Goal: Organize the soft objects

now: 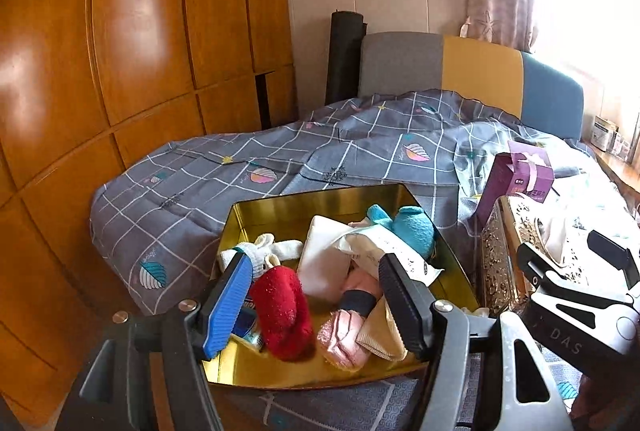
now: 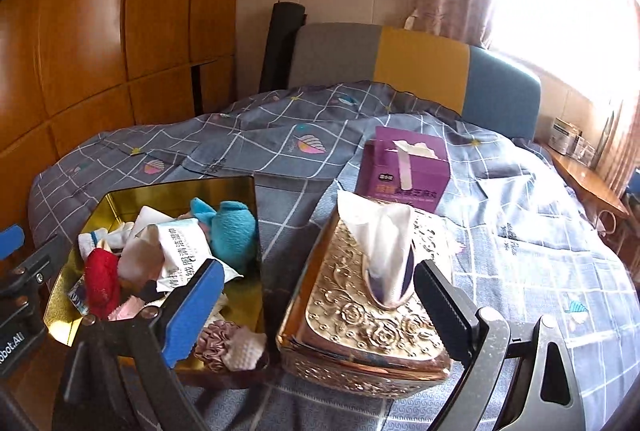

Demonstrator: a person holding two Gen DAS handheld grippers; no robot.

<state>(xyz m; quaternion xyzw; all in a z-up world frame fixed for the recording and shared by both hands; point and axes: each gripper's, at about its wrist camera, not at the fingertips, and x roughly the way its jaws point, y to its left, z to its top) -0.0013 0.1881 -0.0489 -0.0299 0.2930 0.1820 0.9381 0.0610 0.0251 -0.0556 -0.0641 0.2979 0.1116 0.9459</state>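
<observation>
A gold metal tin (image 1: 280, 207) lies open on the bed, filled with soft things: a red sock (image 1: 282, 315), a teal plush (image 1: 412, 227), white socks (image 1: 264, 249), pink cloth (image 1: 346, 341) and a wet-wipe pack (image 1: 384, 251). My left gripper (image 1: 314, 305) is open and empty, just above the tin's near side. The tin also shows in the right wrist view (image 2: 168, 191). My right gripper (image 2: 320, 305) is open and empty over the near end of an ornate gold tissue box (image 2: 360, 323) with a white tissue (image 2: 376, 231) sticking up.
A purple tissue carton (image 2: 404, 171) stands behind the gold box on the grey checked duvet (image 2: 540, 251). A wooden wardrobe (image 1: 120, 71) is close on the left. A headboard (image 1: 480, 75), curtain and wooden side table (image 2: 588, 179) lie beyond.
</observation>
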